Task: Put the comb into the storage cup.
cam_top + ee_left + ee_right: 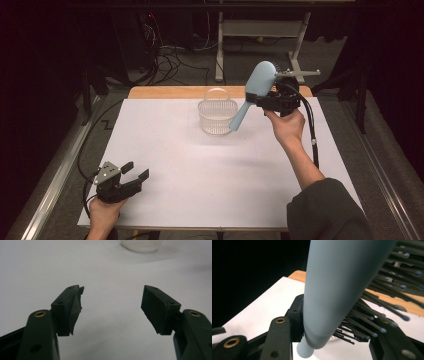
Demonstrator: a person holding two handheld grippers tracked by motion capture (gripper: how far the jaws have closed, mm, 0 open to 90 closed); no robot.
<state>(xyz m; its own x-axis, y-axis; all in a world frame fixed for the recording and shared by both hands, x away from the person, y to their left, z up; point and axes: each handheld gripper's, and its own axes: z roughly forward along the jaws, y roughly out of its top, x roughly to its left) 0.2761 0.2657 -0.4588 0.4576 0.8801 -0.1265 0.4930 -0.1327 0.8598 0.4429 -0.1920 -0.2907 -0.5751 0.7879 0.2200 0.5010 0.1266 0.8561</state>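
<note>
We see a white sheet covering the wooden table (165, 91), whose tan far edge shows as a strip across the upper middle of the high view. Around it the room is dark: a tangle of black cables (165, 57) lies on the grey floor at the upper left, and a pale metal stand (260, 30) rises at the top centre.

Just above the middle of the high view stands a translucent white plastic basket (217, 117) with a looped handle.

At the upper right, the right hand (286, 125) is raised above the table, its forearm rising from a dark sleeve at the lower right. The right gripper (262, 97) pinches a light blue plastic hairbrush (255, 90) near the base of its head; the brush tilts, with its handle tip pointing down over the basket's right rim. In the right gripper view we see its black bristles (372, 317) beside one jaw.

At the lower left, the left hand (105, 210) rests at the table's near edge. The left gripper (135, 172) lies low, its jaws spread apart with nothing between them.
</note>
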